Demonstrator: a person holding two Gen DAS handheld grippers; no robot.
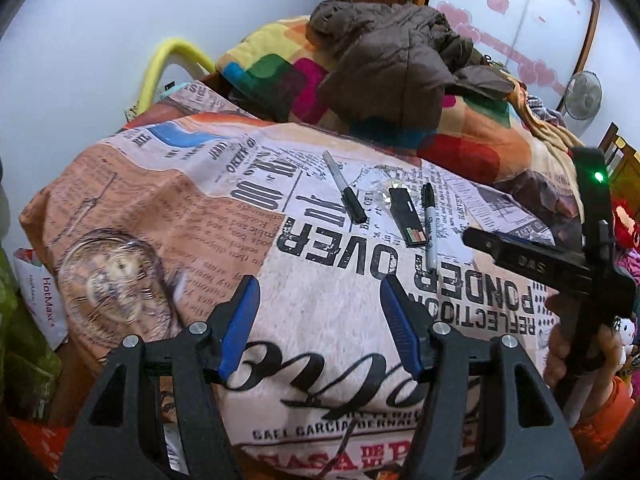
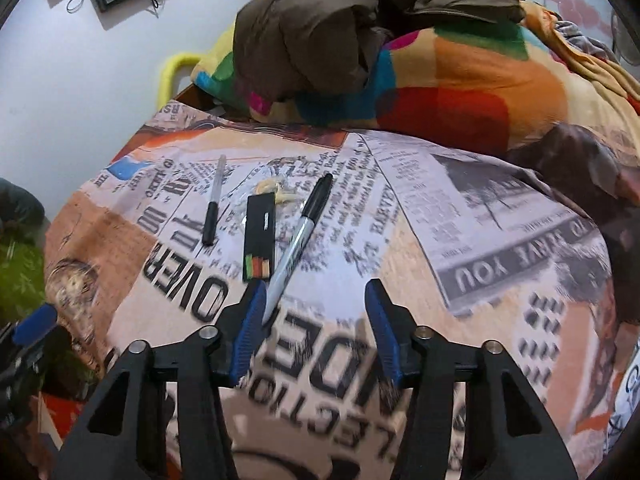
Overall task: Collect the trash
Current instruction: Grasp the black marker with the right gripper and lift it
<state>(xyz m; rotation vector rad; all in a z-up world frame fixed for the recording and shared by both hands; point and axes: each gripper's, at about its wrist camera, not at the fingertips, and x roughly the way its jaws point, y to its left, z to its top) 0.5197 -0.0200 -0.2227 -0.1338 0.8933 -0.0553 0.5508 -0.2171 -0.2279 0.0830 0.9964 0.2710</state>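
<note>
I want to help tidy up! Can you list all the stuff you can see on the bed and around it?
markers: two, grey with black caps, on the newspaper-print cover, either side of the packet
packet: one, black with coloured squares, between the markers
clear wrapper: one, crumpled, behind the packet
newspaper-print cover: one, orange and cream, over the bed
blanket: one, many colours, at the back
jacket: one, brown, heaped on the blanket
fan: one, grey, far right
left gripper: black, blue pads, open, holding nothing
right gripper: same colours, open, near one marker's end
</note>
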